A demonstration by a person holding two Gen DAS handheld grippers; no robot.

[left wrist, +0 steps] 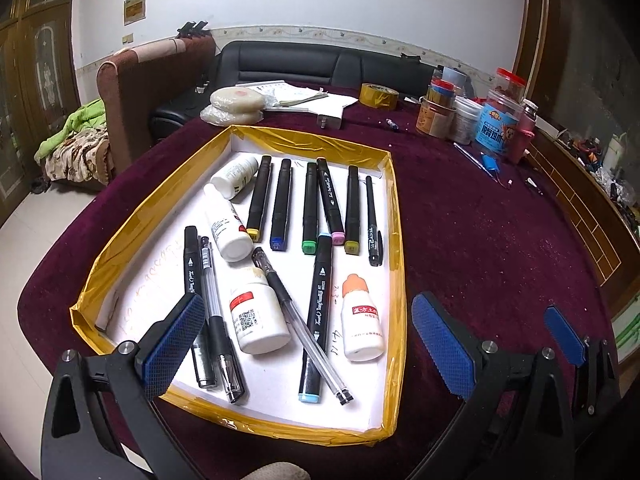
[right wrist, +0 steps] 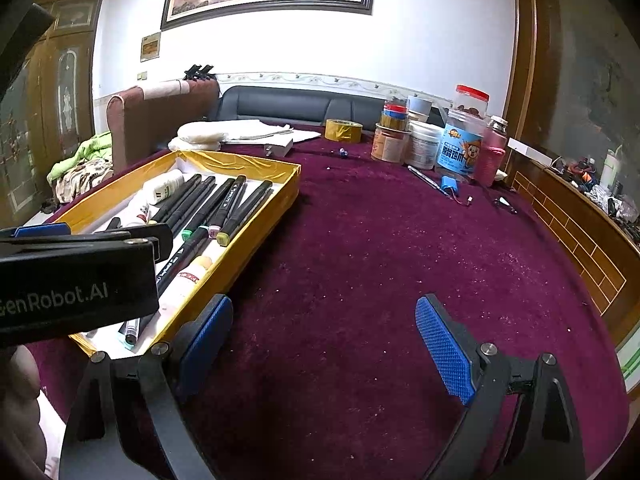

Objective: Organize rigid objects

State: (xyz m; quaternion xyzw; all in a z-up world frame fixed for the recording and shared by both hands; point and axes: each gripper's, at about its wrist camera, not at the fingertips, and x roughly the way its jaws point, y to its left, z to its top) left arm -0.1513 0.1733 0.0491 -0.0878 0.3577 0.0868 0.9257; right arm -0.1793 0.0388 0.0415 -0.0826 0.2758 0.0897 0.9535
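A shallow tray with a yellow taped rim [left wrist: 396, 240] holds several black markers [left wrist: 310, 208] in a row, a thin black pen [left wrist: 373, 224], a light-blue-capped marker [left wrist: 318, 320], two clear gel pens [left wrist: 300, 324], and white bottles [left wrist: 258, 312], one with an orange cap [left wrist: 362, 320]. My left gripper [left wrist: 306, 346] hangs open over the tray's near end. Its left pad is above a black marker [left wrist: 191, 268], and its right pad is outside the rim. My right gripper [right wrist: 326, 344] stands open over bare maroon cloth, right of the tray [right wrist: 248, 256], holding nothing.
A tape roll [left wrist: 378, 95], jars and cans [right wrist: 460, 140], papers [left wrist: 320, 100] and a small blue part [right wrist: 447, 183] sit at the table's far side. A wooden ledge [right wrist: 568, 232] runs along the right. The left gripper's body [right wrist: 76, 280] overlaps the tray in the right wrist view.
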